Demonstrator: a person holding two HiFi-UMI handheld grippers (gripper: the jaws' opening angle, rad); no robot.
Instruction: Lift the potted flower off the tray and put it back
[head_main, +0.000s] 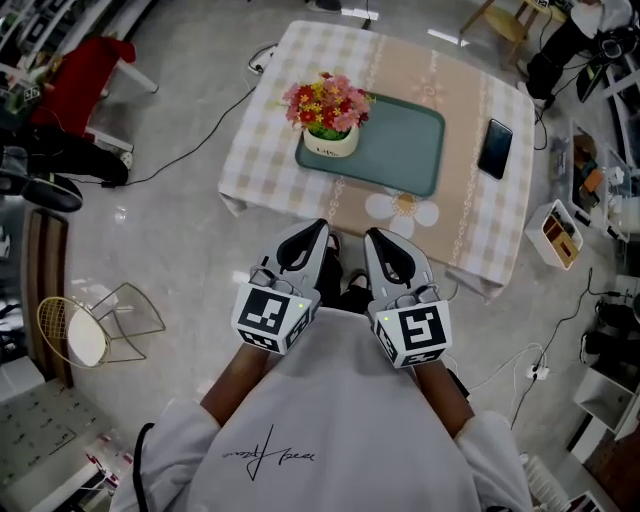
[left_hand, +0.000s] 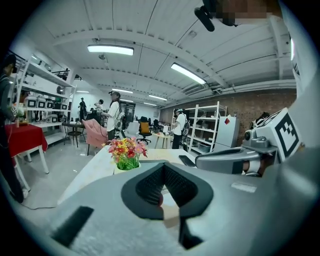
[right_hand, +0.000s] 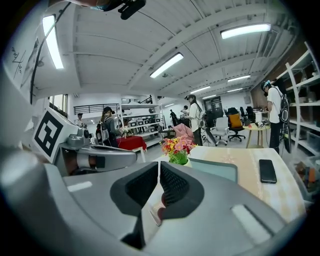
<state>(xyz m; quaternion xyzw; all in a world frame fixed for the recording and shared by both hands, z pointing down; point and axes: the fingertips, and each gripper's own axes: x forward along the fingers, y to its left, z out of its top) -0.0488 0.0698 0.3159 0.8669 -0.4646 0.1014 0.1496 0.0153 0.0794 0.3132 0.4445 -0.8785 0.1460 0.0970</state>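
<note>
The potted flower (head_main: 327, 115), red, pink and yellow blooms in a white pot, stands at the left end of the green tray (head_main: 405, 150) on the checked table. It also shows ahead in the left gripper view as the potted flower (left_hand: 125, 154) and in the right gripper view as the potted flower (right_hand: 178, 148). My left gripper (head_main: 318, 230) and right gripper (head_main: 373, 238) hang side by side short of the table's near edge, well apart from the pot. Both are shut with nothing between the jaws. The left gripper (left_hand: 163, 167) and right gripper (right_hand: 158, 168) point at the table.
A black phone (head_main: 495, 147) lies on the table right of the tray. A wire chair (head_main: 95, 325) stands at the lower left, a red-covered table (head_main: 88, 80) at upper left, a white box (head_main: 560, 233) right of the table. Cables run over the floor. People stand in the background.
</note>
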